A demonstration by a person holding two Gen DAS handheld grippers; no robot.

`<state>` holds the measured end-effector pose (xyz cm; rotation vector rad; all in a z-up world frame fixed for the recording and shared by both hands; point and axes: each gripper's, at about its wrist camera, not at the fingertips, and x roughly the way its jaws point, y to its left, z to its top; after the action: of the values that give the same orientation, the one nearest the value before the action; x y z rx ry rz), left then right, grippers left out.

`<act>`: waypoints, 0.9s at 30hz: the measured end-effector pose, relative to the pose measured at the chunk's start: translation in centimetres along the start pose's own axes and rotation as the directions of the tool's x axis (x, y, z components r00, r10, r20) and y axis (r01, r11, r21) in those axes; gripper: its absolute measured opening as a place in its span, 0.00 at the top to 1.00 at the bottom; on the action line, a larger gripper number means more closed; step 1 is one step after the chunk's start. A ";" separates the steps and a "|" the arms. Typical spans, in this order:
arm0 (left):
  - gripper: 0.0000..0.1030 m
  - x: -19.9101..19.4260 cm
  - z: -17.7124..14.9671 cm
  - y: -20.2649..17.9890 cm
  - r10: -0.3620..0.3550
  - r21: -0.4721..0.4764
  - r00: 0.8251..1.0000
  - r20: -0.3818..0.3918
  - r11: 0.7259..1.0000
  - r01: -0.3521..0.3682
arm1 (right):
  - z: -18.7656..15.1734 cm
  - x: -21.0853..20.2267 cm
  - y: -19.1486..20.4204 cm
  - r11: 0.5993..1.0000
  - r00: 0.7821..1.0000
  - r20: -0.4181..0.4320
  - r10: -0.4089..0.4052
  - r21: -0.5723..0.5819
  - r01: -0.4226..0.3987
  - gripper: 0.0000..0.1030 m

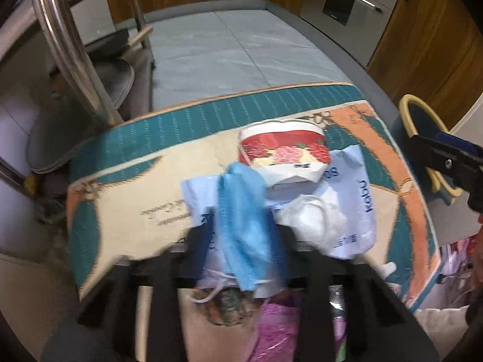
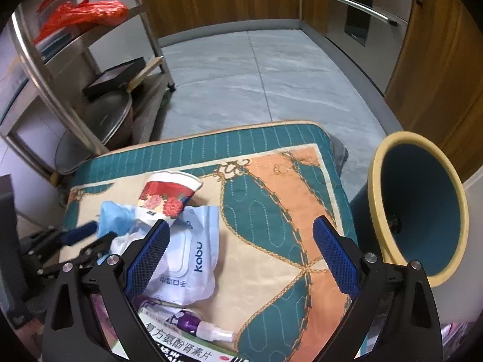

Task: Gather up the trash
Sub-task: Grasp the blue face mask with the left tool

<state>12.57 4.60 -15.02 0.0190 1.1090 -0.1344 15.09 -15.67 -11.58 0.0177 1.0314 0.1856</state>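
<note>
Trash lies on a teal, cream and orange quilted mat [image 1: 126, 199] [image 2: 271, 199]. My left gripper [image 1: 241, 235] is shut on a blue face mask [image 1: 241, 211], which hangs between its fingers; it also shows in the right wrist view [image 2: 116, 220]. Beside it lie a crushed red floral paper cup [image 1: 283, 154] [image 2: 169, 196], a white "Kabu" wipes packet [image 1: 359, 208] [image 2: 193, 250] and a crumpled white mask [image 1: 314, 220]. My right gripper [image 2: 241, 241] is open and empty above the mat, right of the packet. A blue bin with a yellow rim [image 2: 419, 208] [image 1: 422, 132] stands at the right.
A purple spray bottle [image 2: 199, 328] and a medicine box [image 2: 187, 347] lie at the mat's near edge. A steel rack [image 2: 60, 84] with pans and a red bag [image 2: 87, 12] stands at the left. Grey tiled floor [image 2: 256, 72] and wooden cabinets lie beyond.
</note>
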 end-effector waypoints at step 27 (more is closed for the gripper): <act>0.94 -10.3 1.3 3.7 0.069 0.053 0.982 0.176 0.995 -0.079 | -2.7 5.3 9.8 0.973 0.966 -0.201 0.165 -0.124 -0.192 0.50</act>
<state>9.67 9.22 -5.46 0.1004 0.9284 -0.1004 13.98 -5.33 -16.49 -0.0374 1.2049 0.4328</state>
